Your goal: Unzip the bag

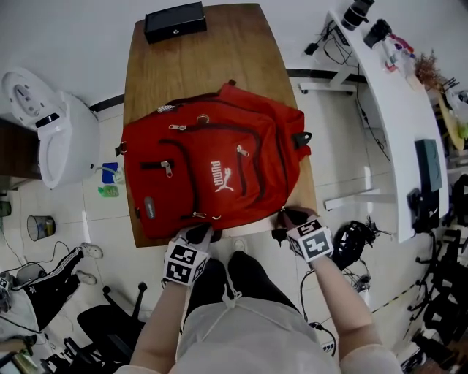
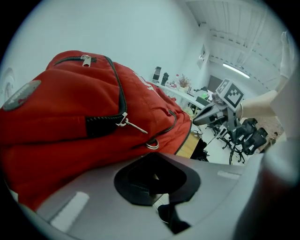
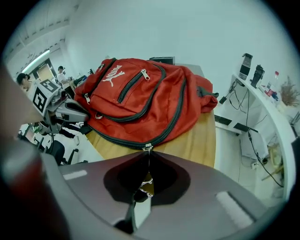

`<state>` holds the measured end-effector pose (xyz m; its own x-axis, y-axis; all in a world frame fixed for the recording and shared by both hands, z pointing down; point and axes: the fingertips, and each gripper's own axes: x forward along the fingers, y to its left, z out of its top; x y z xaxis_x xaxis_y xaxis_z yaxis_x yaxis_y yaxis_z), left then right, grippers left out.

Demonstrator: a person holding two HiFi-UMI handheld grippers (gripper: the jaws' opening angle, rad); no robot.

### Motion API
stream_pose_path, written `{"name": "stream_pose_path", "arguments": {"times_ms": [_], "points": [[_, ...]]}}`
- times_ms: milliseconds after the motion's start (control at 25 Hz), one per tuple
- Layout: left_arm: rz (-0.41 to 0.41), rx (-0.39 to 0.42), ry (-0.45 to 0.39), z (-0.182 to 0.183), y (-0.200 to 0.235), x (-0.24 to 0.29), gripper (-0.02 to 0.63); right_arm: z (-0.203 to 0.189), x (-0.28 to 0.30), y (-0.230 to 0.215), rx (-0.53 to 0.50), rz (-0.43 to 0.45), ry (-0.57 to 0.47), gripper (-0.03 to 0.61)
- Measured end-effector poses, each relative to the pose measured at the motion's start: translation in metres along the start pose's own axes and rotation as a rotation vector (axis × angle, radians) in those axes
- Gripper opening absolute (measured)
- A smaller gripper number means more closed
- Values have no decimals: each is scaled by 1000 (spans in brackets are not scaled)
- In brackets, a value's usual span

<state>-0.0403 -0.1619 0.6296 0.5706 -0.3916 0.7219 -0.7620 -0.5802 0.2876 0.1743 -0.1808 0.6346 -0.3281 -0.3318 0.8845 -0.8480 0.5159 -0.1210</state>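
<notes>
A red backpack (image 1: 212,168) (image 2: 70,108) (image 3: 140,93) with a white logo lies flat on the wooden table (image 1: 205,58), its zips closed. My right gripper (image 1: 287,219) (image 3: 146,176) is at the bag's near right corner, shut on the pull of the main zip, whose slider (image 3: 147,147) sits just past the jaw tips. At the near left edge, my left gripper (image 1: 199,235) (image 2: 154,180) is shut against the red fabric; the pinched part is hidden. A smaller zip pull (image 2: 133,125) hangs just above it.
A black box (image 1: 174,20) sits at the table's far end. A white appliance (image 1: 44,124) stands left of the table, a white desk (image 1: 395,109) with gear to the right, and a black chair (image 1: 110,321) at my near left.
</notes>
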Motion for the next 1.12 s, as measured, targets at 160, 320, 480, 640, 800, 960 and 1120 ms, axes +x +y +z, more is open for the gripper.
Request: {"name": "stream_pose_path", "arguments": {"times_ms": [160, 320, 480, 640, 800, 960, 1120], "points": [[14, 3, 34, -1, 1, 2, 8, -1, 0, -9, -24, 8, 10, 11], [18, 32, 43, -2, 0, 2, 8, -1, 2, -19, -42, 13, 28, 11], [21, 28, 60, -4, -1, 4, 8, 4, 3, -31, -74, 18, 49, 11], [-5, -5, 84, -6, 1, 5, 8, 16, 3, -46, -100, 9, 62, 11], [-33, -20, 89, -6, 1, 6, 8, 35, 2, -68, -128, -41, 46, 11], [-3, -8, 69, -7, 1, 5, 8, 41, 3, -70, -99, -46, 34, 12], [29, -14, 51, -6, 4, 5, 8, 42, 1, -68, -45, -63, -30, 15]]}}
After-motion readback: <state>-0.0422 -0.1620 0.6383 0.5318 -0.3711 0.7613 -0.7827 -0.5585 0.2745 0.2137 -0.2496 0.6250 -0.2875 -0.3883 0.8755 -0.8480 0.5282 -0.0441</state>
